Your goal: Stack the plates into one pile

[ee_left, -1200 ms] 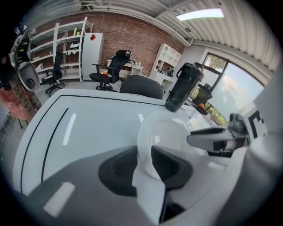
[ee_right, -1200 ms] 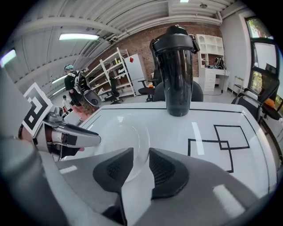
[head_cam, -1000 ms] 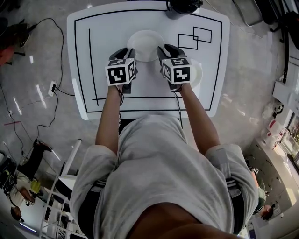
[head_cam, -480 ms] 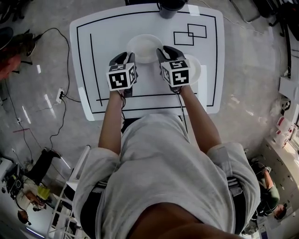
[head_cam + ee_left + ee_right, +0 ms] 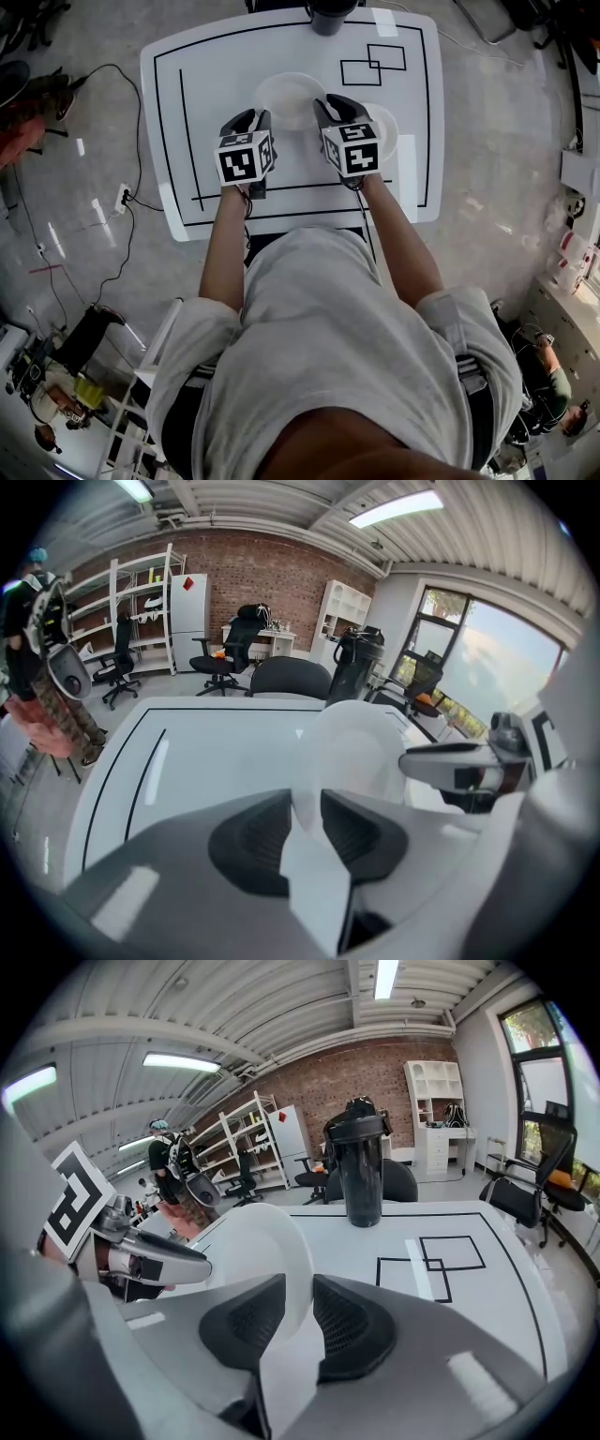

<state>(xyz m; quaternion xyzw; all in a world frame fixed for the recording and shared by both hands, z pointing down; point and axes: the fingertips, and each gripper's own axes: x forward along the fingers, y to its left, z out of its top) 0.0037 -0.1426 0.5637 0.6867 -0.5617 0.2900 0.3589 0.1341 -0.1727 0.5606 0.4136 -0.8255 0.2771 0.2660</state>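
Observation:
A white plate [image 5: 291, 97] hangs just above the white table [image 5: 197, 112], tilted and gripped on two sides. My left gripper [image 5: 256, 122] is shut on the plate's left rim, which runs between the pads in the left gripper view [image 5: 305, 808]. My right gripper [image 5: 325, 110] has the right rim [image 5: 281, 1279] between its pads, and its jaws are closing on it. A second white plate [image 5: 392, 131] lies flat on the table, partly hidden under the right gripper.
A black bottle [image 5: 328, 16] stands at the table's far edge. Two overlapping black-tape squares [image 5: 373, 64] mark the far right of the table. Office chairs [image 5: 291, 677] and shelves [image 5: 141, 611] stand behind the table, and a person [image 5: 37, 658] stands at the left.
Both grippers have risen a little with the plate between them. The right gripper's jaws have drawn closer together on the rim.

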